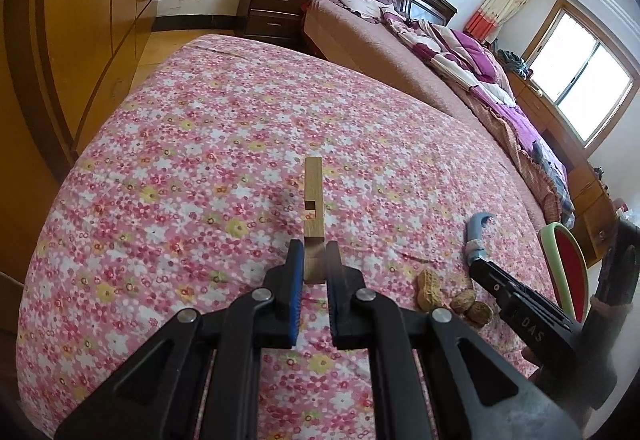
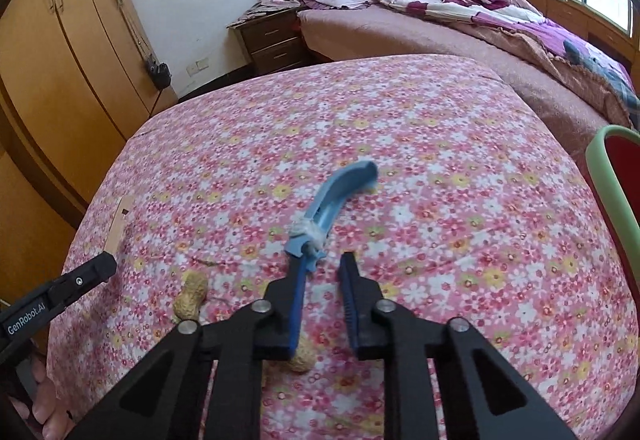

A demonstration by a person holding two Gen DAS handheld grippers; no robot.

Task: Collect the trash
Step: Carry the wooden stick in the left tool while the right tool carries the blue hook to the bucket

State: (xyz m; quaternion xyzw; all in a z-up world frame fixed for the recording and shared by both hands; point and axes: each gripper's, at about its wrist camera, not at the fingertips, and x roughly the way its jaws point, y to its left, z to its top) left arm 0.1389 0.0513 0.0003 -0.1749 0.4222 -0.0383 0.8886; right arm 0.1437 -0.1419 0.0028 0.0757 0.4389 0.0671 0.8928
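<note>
Left gripper (image 1: pixel 313 260): jaws nearly together, clamped on the near end of a wooden stick (image 1: pixel 312 200). The stick has a small square notch midway and points away from the camera, over the middle of the floral cloth (image 1: pixel 200 160).

Right gripper (image 2: pixel 324 272): jaws apart, moderate gap. A blue curved plastic piece (image 2: pixel 340 196) with a wad of white fibre around its lower part lies against the left finger's tip; whether it is pinched I cannot tell, since the right finger stands clear of it. In the left wrist view the same piece (image 1: pixel 478 230) shows at the tip of the right gripper (image 1: pixel 480 264).

Surface: pink floral cloth over a table or mattress, slightly creased. A peanut shell (image 2: pixel 191 296) lies near the cloth's near edge, just left of the right gripper; a second peanut shell (image 2: pixel 302 358) lies under its left finger. In the left wrist view, walnut shells (image 1: pixel 472 306) sit beside a peanut (image 1: pixel 428 288). A green-rimmed red bin (image 2: pixel 616 180) stands at the right edge of the cloth.

Room: bed (image 2: pixel 460 32) with purple bedding beyond the far edge, dark nightstand (image 2: pixel 272 40), wooden wardrobe (image 2: pixel 60 60) on the left, window (image 1: pixel 580 80) at right.
</note>
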